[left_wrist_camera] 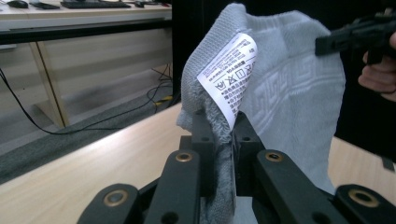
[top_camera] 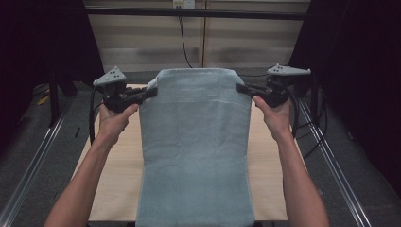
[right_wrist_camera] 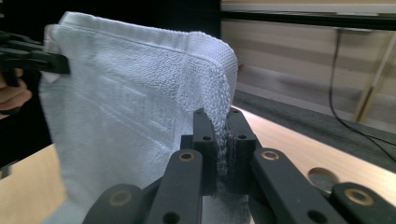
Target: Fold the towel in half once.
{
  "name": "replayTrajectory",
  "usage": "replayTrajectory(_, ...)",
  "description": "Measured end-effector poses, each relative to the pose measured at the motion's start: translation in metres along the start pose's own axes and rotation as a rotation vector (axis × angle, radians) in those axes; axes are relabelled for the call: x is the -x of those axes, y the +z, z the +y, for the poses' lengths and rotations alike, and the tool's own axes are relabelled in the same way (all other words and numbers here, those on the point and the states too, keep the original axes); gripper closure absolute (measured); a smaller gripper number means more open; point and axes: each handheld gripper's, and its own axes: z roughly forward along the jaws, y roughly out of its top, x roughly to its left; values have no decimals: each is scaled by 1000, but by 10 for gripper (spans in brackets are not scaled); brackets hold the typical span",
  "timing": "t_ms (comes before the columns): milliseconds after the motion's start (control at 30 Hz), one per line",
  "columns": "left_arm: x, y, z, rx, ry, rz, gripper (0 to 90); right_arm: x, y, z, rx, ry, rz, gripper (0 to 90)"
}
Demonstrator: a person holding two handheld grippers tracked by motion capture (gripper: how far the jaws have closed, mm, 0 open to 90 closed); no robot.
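Towel [top_camera: 196, 146] hangs in the high view between the left gripper [top_camera: 150, 92] and right gripper [top_camera: 242, 88], each pinching a top corner above the table's [top_camera: 116, 170] far edge, long axis running down toward the near edge. In the left gripper view the jaws clamp the corner beside a white care label [left_wrist_camera: 229, 79], its print too small to read. In the right gripper view the jaws press on the other corner.

It looks like a lab or test room. A bare wooden table [top_camera: 113, 189] sits between metal rails [top_camera: 28, 184], cables [top_camera: 184, 42] trail, and a desk with keyboards [left_wrist_camera: 88, 4] stands behind.
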Motion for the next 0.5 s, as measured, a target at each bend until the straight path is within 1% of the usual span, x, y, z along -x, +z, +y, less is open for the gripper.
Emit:
replayTrajectory(33,5,-4,-4,2,6,-7,834,-4,-4,-4,1,-1,11,850)
replayTrajectory(67,11,-10,-10,7,1,-15,834,-8,-9,-9,-2,-5,18,850)
replayTrajectory(100,15,-14,-14,6,15,-23,834,-13,-14,-16,-1,-7,35,851)
replayTrajectory(133,19,-17,-18,-3,16,-26,834,-17,-18,-21,-11,-12,45,851)
replayTrajectory(200,25,-23,-26,-8,13,-39,834,-26,-25,-30,-25,-23,61,851)
replayTrajectory(267,30,-30,-33,-5,16,-46,834,-33,-31,-38,-40,-34,68,851)
replayTrajectory(333,36,-38,-40,-14,0,-63,833,-41,-39,-46,-49,-41,87,851)
replayTrajectory(400,43,-46,-46,-19,7,-78,833,-49,-48,-54,-55,-46,103,851)
replayTrajectory(467,52,-53,-55,-16,-10,-103,833,-56,-56,-62,-64,-42,121,850)
replayTrajectory(500,57,-56,-61,-29,-8,-108,833,-59,-59,-67,-70,-39,128,851)
